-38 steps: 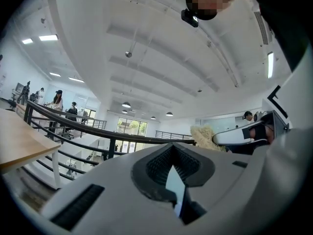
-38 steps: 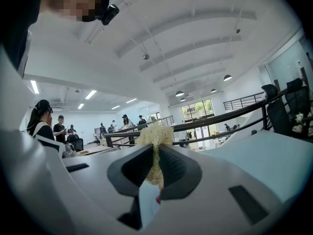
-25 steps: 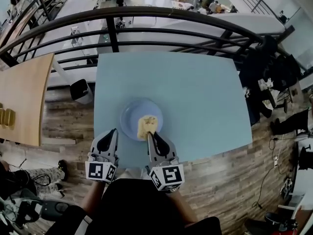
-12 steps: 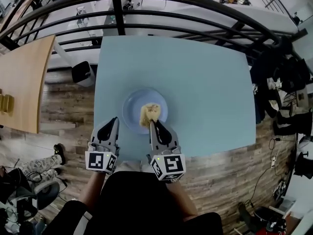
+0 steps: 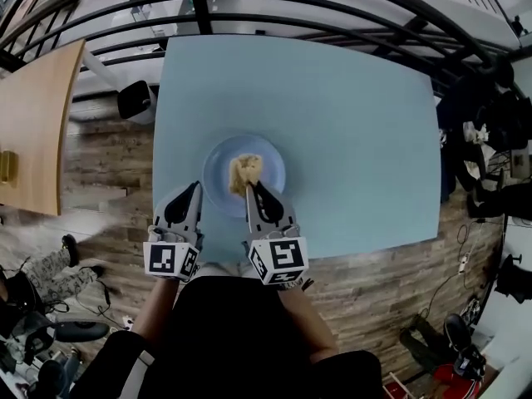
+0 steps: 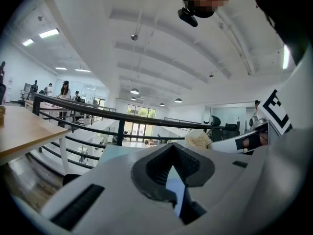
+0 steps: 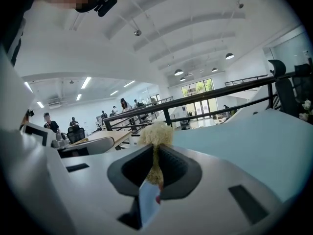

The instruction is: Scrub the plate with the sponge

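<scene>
A pale blue plate lies on the light blue table, near its front edge. A yellow sponge rests on the plate, and my right gripper is shut on its near end. In the right gripper view the sponge sticks up from between the closed jaws. My left gripper hovers at the plate's left rim, shut with nothing in it. From the left gripper view the sponge shows to the right, beside the right gripper's body.
A black railing runs behind the table's far edge. A wooden table stands to the left, with a black bin between them. Clothes and bags pile up at the right over wooden flooring.
The right gripper has slid the sponge a little left and farther onto the plate. The left gripper has edged toward the plate's left rim. The head view has shifted.
</scene>
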The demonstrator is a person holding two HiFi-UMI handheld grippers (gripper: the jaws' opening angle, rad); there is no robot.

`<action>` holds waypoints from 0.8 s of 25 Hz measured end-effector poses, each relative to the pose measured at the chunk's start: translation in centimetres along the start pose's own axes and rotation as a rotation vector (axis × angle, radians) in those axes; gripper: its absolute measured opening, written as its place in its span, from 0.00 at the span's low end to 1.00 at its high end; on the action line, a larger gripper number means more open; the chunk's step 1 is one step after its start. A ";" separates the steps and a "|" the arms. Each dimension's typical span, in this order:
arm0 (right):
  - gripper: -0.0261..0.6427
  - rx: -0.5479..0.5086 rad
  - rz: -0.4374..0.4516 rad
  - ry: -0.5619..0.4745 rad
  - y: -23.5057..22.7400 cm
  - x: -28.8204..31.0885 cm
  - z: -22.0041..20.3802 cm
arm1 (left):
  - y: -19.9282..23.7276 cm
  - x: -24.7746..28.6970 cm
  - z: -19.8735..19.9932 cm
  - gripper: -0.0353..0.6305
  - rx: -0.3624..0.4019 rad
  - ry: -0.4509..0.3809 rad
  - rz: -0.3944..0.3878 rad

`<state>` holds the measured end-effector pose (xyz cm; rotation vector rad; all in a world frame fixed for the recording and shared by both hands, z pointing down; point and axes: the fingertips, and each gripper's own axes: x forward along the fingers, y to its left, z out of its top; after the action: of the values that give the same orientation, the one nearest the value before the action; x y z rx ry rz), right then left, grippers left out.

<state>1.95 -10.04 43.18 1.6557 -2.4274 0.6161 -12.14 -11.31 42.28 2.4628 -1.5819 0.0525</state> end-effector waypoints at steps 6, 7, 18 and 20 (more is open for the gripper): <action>0.09 0.019 0.009 0.055 -1.2 2.9 -1.6 | 0.5 2.0 -0.9 0.06 -0.006 0.027 0.012; 0.09 0.019 0.010 0.063 -1.4 3.4 -2.0 | 0.7 2.2 -1.2 0.06 -0.007 0.032 0.015; 0.09 0.023 0.026 0.178 -3.0 8.1 -6.1 | 1.6 4.3 -3.9 0.06 -0.025 0.094 0.047; 0.09 0.023 0.028 0.200 -3.4 8.9 -7.0 | 1.5 4.9 -4.4 0.06 -0.028 0.100 0.048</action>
<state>0.84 -15.89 53.39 1.4912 -2.3133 0.7765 -11.10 -15.45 47.50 2.3615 -1.5888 0.1576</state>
